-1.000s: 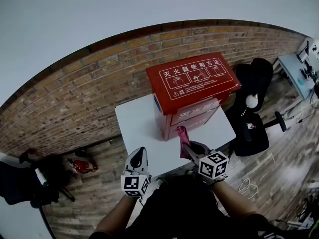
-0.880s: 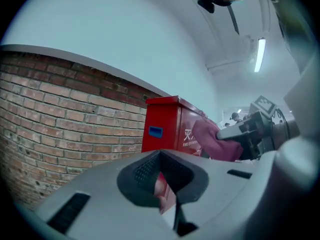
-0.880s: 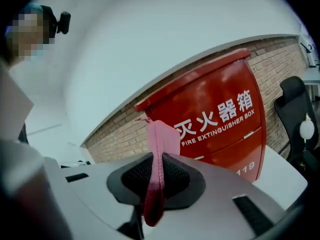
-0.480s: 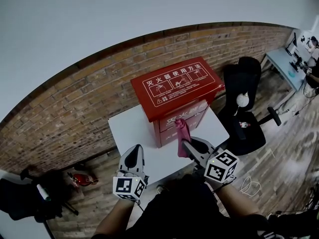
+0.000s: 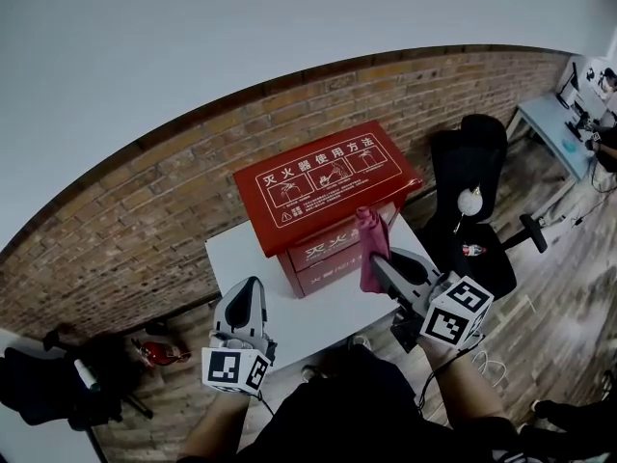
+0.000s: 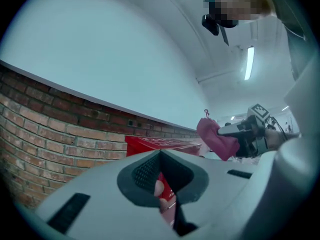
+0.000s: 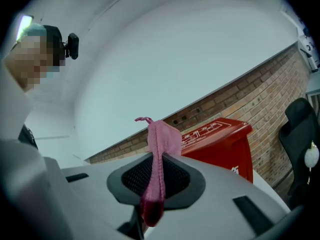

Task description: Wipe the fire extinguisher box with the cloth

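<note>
Red box (image 5: 328, 193), lid printed 灭火器使用方法, sits on the counter (image 5: 241, 256). The right hand-held gripper (image 5: 380, 260) clamps a pink cloth (image 5: 370, 239). The left hand-held gripper (image 5: 250, 287) is closed and empty.

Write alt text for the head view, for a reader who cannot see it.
The right hand-held gripper holds a pink cloth up at the front right corner of a red fire extinguisher box on a white table. The left hand-held gripper, shut and empty, hangs over the table's near edge; a brick wall stands behind.
</note>
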Demonstrator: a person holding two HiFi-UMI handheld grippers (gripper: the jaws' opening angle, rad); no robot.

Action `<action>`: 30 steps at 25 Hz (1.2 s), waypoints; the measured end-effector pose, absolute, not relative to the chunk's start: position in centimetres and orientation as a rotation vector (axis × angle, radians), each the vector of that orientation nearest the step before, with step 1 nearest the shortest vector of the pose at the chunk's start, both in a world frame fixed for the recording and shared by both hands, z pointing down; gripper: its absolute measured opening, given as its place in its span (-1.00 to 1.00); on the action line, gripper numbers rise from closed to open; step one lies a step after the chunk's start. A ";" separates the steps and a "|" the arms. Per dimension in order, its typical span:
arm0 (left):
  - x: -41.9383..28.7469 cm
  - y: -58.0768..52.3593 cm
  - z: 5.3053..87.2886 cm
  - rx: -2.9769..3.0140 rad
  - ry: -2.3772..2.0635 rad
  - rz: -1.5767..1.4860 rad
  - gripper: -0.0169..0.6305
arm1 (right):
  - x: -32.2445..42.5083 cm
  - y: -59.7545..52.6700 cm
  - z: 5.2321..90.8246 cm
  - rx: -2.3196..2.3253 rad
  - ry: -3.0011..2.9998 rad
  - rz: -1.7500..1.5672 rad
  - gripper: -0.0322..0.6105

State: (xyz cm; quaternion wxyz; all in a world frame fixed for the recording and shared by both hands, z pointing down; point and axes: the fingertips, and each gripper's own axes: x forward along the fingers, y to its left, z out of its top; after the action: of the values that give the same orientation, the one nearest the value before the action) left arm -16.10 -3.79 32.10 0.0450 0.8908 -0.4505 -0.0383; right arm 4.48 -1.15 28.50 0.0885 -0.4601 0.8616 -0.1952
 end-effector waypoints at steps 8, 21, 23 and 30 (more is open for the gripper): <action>-14.6 -7.1 32.0 2.667 -1.562 -0.097 -0.87 | 11.9 -6.7 22.9 -1.293 2.621 -0.486 -0.71; -13.2 -7.2 31.6 2.597 -1.759 -0.028 -0.74 | 18.0 -18.1 21.3 -1.194 2.742 -0.456 -0.71; -13.8 -7.1 32.2 2.552 -1.781 0.000 -0.74 | 18.5 -19.4 21.7 -1.247 2.770 -0.430 -0.71; -15.1 -8.0 32.4 2.627 -1.758 -0.027 -0.74 | 20.4 -24.0 24.0 -1.722 3.025 -0.284 -0.71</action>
State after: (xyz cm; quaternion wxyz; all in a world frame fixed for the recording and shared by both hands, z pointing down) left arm -15.08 -7.99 32.42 -0.0099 0.8309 -0.5562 -0.0085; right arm 20.43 -23.96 23.98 -0.1745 -0.4854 0.8530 -0.0800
